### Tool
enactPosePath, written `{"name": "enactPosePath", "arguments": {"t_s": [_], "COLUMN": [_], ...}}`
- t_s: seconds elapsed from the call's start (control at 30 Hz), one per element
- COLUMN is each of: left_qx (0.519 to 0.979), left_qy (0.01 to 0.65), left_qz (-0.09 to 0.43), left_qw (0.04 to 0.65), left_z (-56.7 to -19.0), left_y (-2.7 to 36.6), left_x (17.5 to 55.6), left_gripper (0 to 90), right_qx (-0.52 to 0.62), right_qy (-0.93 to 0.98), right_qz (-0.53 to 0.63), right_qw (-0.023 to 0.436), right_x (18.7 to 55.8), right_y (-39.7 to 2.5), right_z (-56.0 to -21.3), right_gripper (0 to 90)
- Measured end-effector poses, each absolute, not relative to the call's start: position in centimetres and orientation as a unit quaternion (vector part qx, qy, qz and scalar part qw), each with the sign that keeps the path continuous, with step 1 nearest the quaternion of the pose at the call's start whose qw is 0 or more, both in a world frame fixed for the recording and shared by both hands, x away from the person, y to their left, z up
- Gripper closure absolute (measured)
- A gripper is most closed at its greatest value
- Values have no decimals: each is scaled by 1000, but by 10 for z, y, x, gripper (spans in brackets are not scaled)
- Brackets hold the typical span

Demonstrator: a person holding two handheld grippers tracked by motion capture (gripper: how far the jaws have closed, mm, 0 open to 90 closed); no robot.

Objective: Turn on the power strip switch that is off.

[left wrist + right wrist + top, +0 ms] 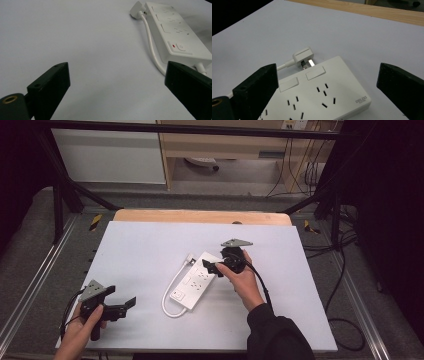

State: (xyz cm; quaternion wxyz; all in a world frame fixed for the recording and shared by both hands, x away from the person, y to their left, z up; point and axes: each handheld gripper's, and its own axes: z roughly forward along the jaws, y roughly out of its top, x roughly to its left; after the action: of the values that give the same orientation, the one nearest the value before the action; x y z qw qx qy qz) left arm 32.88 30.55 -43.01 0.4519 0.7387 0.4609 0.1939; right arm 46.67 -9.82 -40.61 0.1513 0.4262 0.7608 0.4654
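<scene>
A white power strip (197,279) lies at an angle in the middle of the white table (145,245). Its white cord (169,295) loops out to the left, and its plug (190,259) rests on the table at the strip's far end. My right gripper (213,267) hovers open over the far end of the strip (324,92), with the plug (302,56) just ahead of its jaws. My left gripper (126,307) is open near the table's front left, pointing toward the strip (175,32), with nothing between its jaws.
A wooden strip (200,216) runs along the table's far edge. Black frame legs (60,200) stand at both back corners. Cables (345,320) trail on the floor at the right. A white cabinet (110,155) stands behind.
</scene>
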Motion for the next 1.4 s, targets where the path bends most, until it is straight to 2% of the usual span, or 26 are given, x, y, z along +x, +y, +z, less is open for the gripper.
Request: {"name": "enactPosePath", "arguments": {"t_s": [0.4,0.83,1.17,1.4], "left_qx": [738,738,738,739], "left_qy": [461,459,458,457], "left_qz": [194,195,196,193], "left_qw": [454,455,455,457], "left_z": [-430,-430,-430,-430], "left_y": [305,306,305,306], "left_x": [328,327,327,325], "left_gripper": [62,62,62,62], "right_qx": [421,433,469,478], "right_qy": [755,728,699,699], "right_qz": [474,491,481,465], "right_qw": [168,203,246,259], "right_x": [443,401,374,364], "right_y": [-133,-199,-254,-271], "right_z": [-393,-392,-412,-428], "right_gripper": [42,44,39,34]}}
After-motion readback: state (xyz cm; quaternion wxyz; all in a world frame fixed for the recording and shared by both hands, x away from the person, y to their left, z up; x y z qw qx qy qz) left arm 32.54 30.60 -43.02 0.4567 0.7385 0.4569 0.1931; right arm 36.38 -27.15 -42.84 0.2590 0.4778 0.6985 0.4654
